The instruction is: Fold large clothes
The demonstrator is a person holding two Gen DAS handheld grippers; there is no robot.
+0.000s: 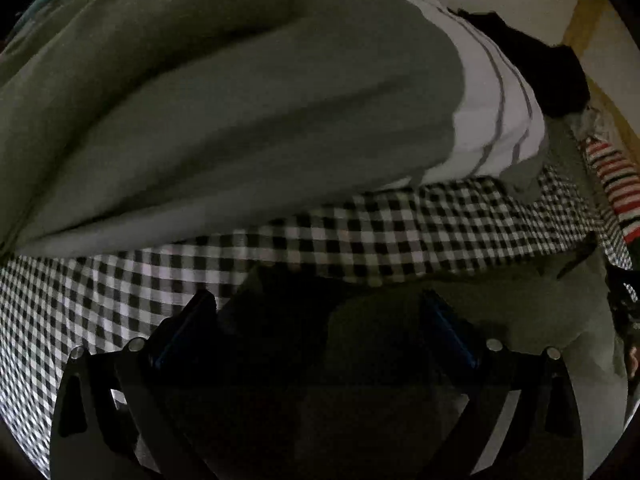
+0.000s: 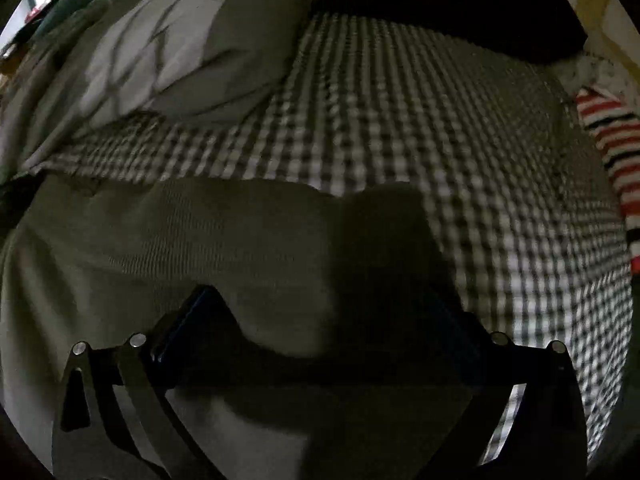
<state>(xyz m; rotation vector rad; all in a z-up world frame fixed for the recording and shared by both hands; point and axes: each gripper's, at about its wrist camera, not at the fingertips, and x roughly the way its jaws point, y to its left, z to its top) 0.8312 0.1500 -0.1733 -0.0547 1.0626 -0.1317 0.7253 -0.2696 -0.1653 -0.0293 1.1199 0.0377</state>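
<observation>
The biggest thing under me is the checked cloth (image 2: 400, 128), a black-and-white gingham spread over what I take to be the work surface, though I cannot tell whether it is a tabletop or a bed. On it lies the grey-green garment (image 1: 224, 120), the large piece I judge I am folding: in the left view it rises as a bulky, softly creased mound filling the upper frame, and in the right view its edge (image 2: 240, 184) runs across the checks in a wavy, uneven line. So I reckon the fold is only partly made, with nothing squared or flattened and most of the job still to do. Beside it sits a white piece with thin dark stripes (image 1: 496, 120), then a black garment (image 2: 440, 4) along the far side, and a small red, white and black striped item (image 2: 612, 152) at the right edge, all apparently unfolded and waiting. My left fingers (image 1: 320, 320) are spread wide, low over grey-green fabric and checks, pinching nothing. My right fingers (image 2: 324, 312) are likewise spread apart above the garment, casting a shadow on it, empty.
</observation>
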